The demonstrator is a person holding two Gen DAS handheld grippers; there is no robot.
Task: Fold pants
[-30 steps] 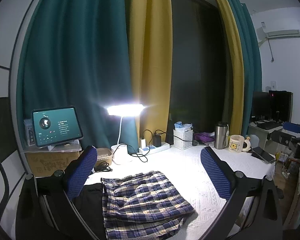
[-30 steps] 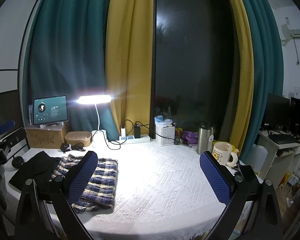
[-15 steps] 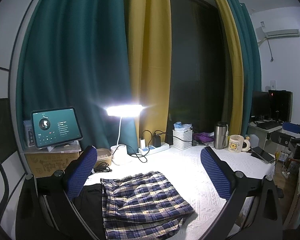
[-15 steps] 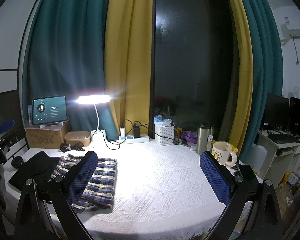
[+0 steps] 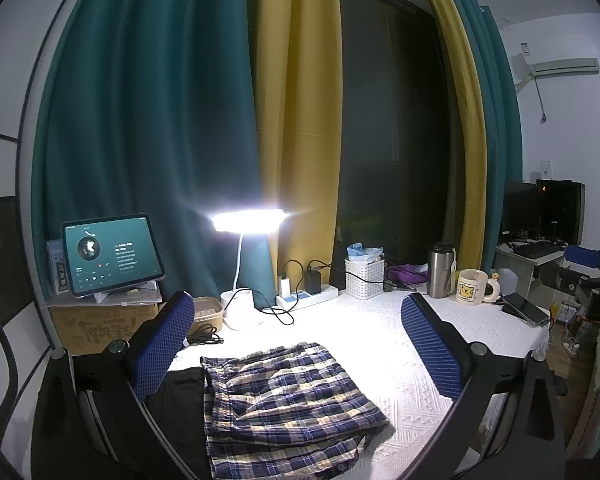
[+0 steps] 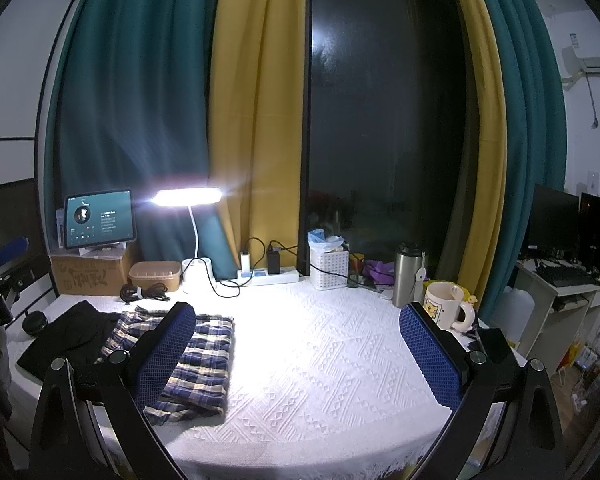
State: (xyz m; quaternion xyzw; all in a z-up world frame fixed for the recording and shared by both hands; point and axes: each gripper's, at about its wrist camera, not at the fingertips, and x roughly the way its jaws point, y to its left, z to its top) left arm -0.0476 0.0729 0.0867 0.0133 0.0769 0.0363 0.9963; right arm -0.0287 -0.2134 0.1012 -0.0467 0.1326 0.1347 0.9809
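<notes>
Your left tool hangs above the surface with its blue pads spread wide and nothing between them; your right tool is likewise wide apart and holds nothing. The plaid pants lie folded on the white textured cloth at the surface's left side, touching a black garment on their left. From your right view those pants sit partly behind the left pad. Along the back edge, a lit lamp glares beside a tan box, a power strip with chargers plugged in, a white basket, a steel flask and a bear mug. A tablet glows atop a cardboard box at far left. Behind everything hang teal and yellow curtains around a dark window. Off right, a desk with monitors.
</notes>
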